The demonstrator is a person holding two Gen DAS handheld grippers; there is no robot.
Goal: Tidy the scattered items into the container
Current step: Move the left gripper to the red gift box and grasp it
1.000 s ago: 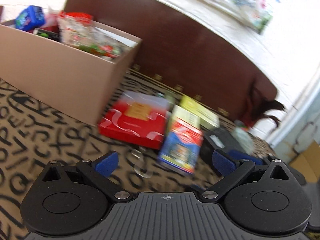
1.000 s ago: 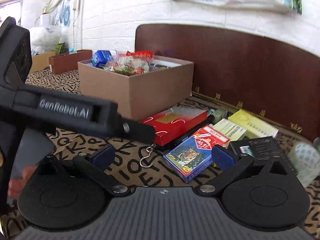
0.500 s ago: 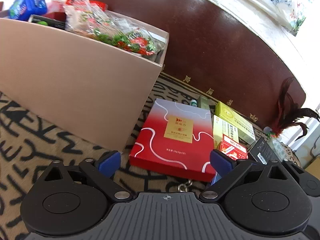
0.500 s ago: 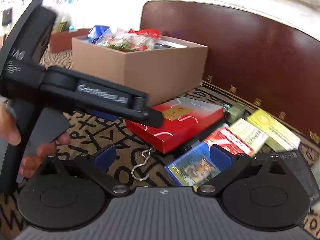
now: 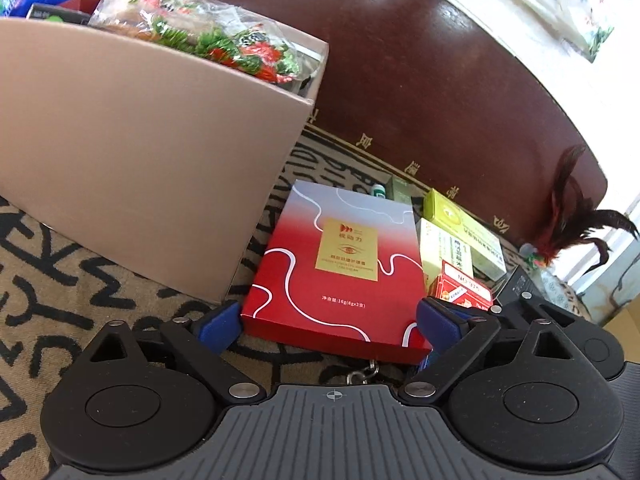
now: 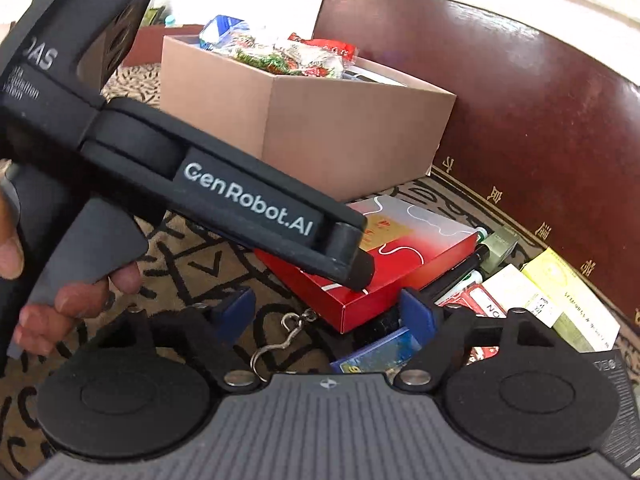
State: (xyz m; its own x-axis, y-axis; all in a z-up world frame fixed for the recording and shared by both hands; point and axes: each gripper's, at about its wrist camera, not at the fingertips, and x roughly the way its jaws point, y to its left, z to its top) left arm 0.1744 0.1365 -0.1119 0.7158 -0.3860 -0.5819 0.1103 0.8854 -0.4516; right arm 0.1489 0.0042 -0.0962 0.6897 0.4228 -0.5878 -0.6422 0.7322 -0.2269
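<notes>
Glossy red flat box (image 5: 340,276) between left gripper (image 5: 330,322) fingers, spread apart; right gripper (image 6: 326,312) fingers likewise apart.

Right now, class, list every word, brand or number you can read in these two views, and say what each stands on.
"GenRobot.AI": side of the left gripper, seen from the right wrist.
"DAS": that gripper's upper body; smaller lines beneath are unreadable.
"NO": red and white carton; the rest is blurred.
Red box: Chinese label print too small to read.
Yellow-green box: print illegible.
</notes>
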